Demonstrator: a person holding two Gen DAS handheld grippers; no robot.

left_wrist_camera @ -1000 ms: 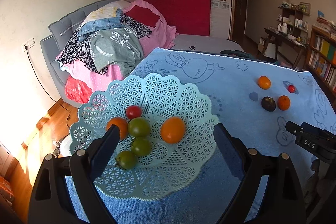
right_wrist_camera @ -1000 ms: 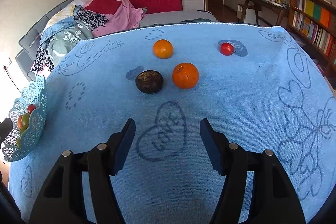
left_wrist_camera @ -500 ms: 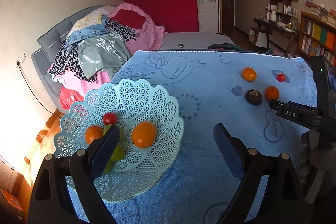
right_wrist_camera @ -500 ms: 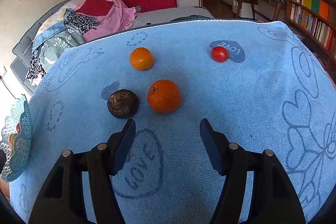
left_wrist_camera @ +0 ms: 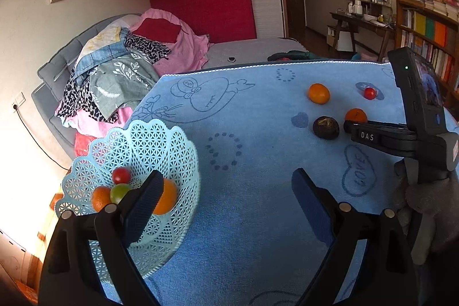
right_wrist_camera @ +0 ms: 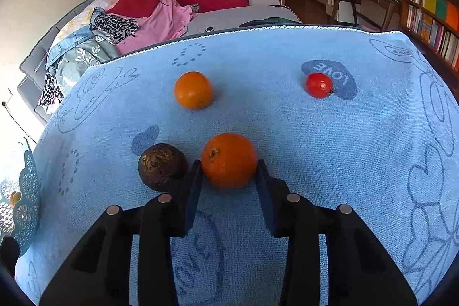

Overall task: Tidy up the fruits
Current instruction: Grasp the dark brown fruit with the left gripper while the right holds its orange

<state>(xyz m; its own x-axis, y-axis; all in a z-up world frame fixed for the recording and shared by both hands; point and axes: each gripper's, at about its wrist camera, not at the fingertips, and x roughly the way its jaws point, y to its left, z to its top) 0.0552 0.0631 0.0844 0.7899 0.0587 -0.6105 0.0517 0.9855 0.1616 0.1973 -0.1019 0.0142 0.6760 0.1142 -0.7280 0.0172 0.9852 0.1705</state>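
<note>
Right gripper [right_wrist_camera: 228, 171]: fingers closed against both sides of the near orange [right_wrist_camera: 229, 160], which sits on the blue towel [right_wrist_camera: 330, 151]; dark round fruit [right_wrist_camera: 162, 166] just beside it at 9 o'clock, second orange [right_wrist_camera: 193, 89] well apart at 11 o'clock, red tomato [right_wrist_camera: 319, 85] well apart at 1 o'clock. Left gripper [left_wrist_camera: 222, 202]: jaws spread wide and holding nothing, above the towel, its left finger overlapping the lattice basket [left_wrist_camera: 149, 139] at 9 o'clock, which contains a red tomato, a green fruit and two orange fruits.
</note>
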